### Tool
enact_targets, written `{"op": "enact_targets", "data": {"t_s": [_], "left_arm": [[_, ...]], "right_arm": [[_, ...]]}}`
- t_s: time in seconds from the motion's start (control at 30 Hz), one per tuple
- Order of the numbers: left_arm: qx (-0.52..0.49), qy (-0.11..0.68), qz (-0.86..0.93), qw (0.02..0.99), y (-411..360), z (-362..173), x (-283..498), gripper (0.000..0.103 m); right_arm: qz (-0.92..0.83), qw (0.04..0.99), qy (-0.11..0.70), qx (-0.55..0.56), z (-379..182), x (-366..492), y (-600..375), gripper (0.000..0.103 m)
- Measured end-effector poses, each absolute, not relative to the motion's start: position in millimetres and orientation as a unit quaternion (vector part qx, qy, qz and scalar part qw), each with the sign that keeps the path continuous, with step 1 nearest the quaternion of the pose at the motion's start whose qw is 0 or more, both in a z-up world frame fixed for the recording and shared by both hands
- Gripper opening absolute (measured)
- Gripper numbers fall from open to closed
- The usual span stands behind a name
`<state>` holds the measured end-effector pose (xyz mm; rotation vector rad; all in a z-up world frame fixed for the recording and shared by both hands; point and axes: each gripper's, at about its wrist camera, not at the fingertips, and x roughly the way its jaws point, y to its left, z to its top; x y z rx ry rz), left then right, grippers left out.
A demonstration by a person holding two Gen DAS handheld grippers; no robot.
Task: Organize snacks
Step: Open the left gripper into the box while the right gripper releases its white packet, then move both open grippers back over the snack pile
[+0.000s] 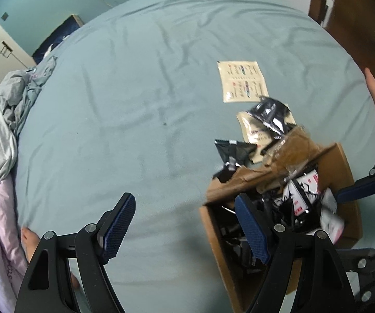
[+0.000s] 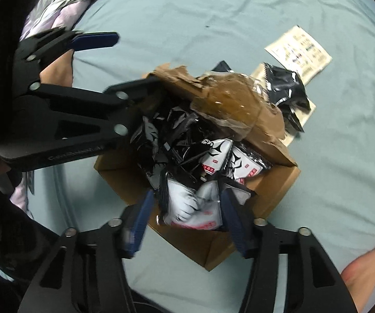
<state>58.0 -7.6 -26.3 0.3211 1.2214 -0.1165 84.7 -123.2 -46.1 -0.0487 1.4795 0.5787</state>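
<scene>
The right gripper (image 2: 187,224) is pinching a white-and-black foil snack packet (image 2: 192,208) just above the torn brown cardboard box (image 2: 273,190), seemingly to lift it out, while the left gripper (image 1: 184,227), spread and empty, is straddling the box's wall.

We see the cardboard box (image 2: 273,182) crammed with snack packets (image 2: 213,161), its torn flap (image 2: 226,99) overhanging the far side. Beyond the box, loose packets (image 1: 270,114) crowd the sheet. Left of the box the bed sheet (image 1: 135,91) lies bare as far as the bunched blanket (image 1: 2,120).
</scene>
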Motion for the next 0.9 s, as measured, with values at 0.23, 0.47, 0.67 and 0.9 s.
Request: {"op": "enact_targets", "data": {"t_s": [0.23,0.47,0.67,0.9], "left_arm": [[0.143,0.560,-0.048,0.815,-6,-19,61,0.079],[0.143,0.558,-0.050,0.816,-8,-17,61,0.079],[0.133,0.562,-0.043,0.815,-9,-21,69,0.079],[0.112,0.558,-0.021,0.822,-5,-24,83,0.079]], "right_arm": [[0.246,0.742,0.623,0.028,-15,92,-141,0.060],[0.171,0.761,0.622,0.070,-13,98,-171,0.061],[0.125,0.764,0.620,0.125,-13,107,-196,0.061],[0.099,0.759,0.624,0.158,-18,118,-208,0.061]]}}
